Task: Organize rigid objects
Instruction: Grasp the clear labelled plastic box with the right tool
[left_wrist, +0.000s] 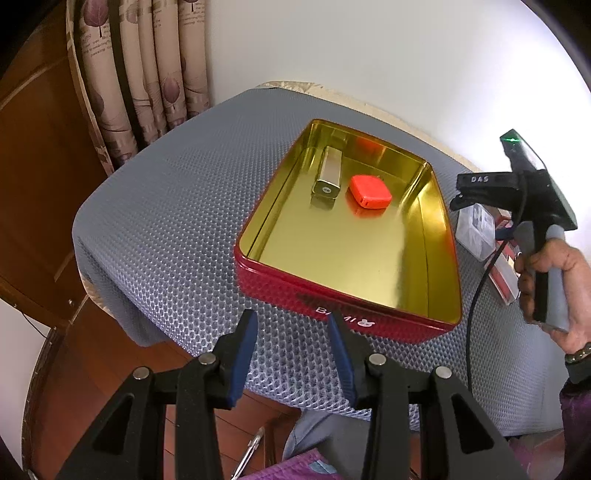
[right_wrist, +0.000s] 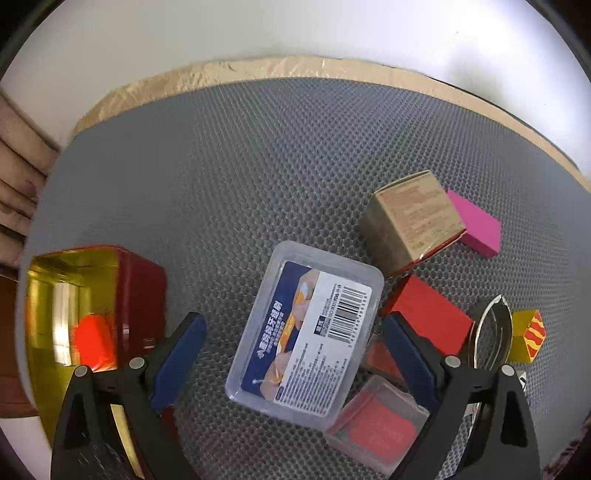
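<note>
A red tin (left_wrist: 332, 306) with a gold inside stands on the grey honeycomb mat (left_wrist: 177, 206). A silver bar-shaped item (left_wrist: 327, 173) and an orange-red square item (left_wrist: 369, 192) lie in it. My left gripper (left_wrist: 291, 328) hovers at the tin's near wall, its blue pads apart with nothing between them. In the right wrist view my right gripper (right_wrist: 295, 317) points down, open wide over a clear plastic box (right_wrist: 306, 332) with a blue and white label. The box lies between the fingers (right_wrist: 184, 339) and neither pad presses on it.
Right of the clear box lie a tan carton (right_wrist: 410, 221), a pink block (right_wrist: 476, 225), a red box (right_wrist: 428, 317), a clear case with a red card (right_wrist: 376, 424), a metal tool (right_wrist: 495, 332) and a yellow block (right_wrist: 528, 336). A hand (left_wrist: 546, 266) holds the right gripper's handle.
</note>
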